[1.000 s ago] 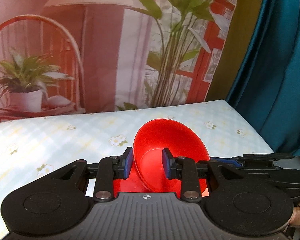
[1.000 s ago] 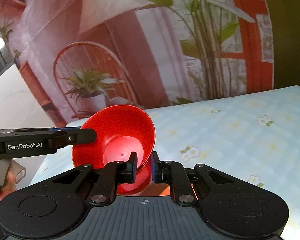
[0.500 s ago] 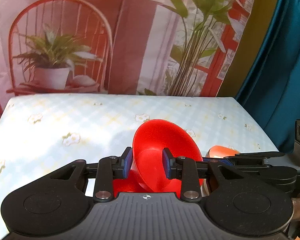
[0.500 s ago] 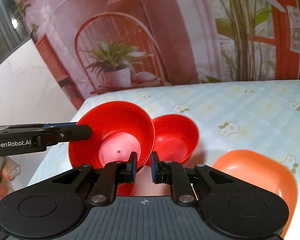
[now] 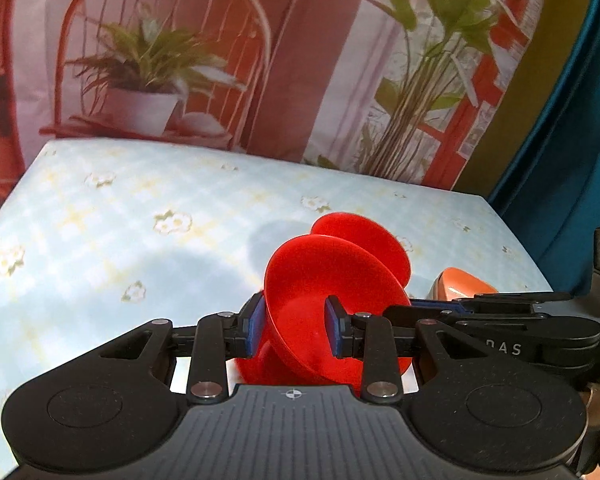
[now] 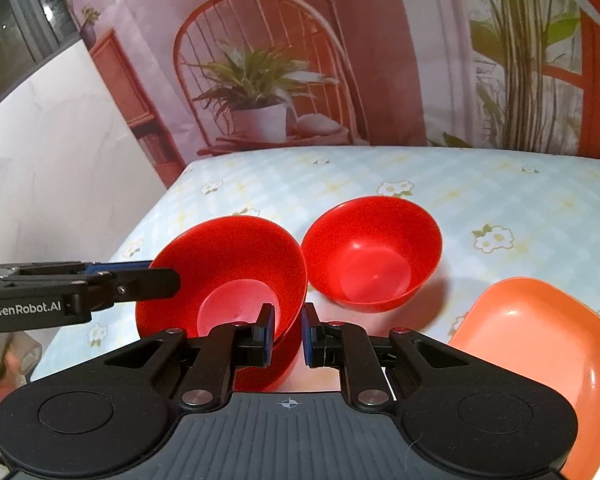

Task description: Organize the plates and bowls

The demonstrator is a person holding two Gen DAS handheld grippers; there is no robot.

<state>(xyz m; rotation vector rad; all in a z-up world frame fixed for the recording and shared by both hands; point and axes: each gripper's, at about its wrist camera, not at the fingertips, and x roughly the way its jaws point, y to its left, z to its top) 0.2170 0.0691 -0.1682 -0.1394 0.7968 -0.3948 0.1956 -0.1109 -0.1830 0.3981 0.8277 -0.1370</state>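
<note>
A red bowl (image 5: 332, 280) (image 6: 228, 264) is held tilted above the table by both grippers. My left gripper (image 5: 296, 326) is shut on its left rim; it shows as a black arm in the right wrist view (image 6: 100, 284). My right gripper (image 6: 288, 332) is shut on the bowl's near rim; it shows in the left wrist view (image 5: 480, 320). A second red bowl (image 6: 374, 256) (image 5: 364, 232) stands upright on the table just right of the held one. An orange plate (image 6: 540, 344) (image 5: 456, 286) lies at the right.
The table (image 6: 480, 184) has a pale blue flowered cloth. A printed backdrop (image 6: 280, 80) hangs behind it, a white wall (image 6: 52, 152) is at the left, and a teal curtain (image 5: 572, 140) is at the right.
Both grippers have come down and tipped forward with the held bowl. The second red bowl and the orange plate have come into view beside it.
</note>
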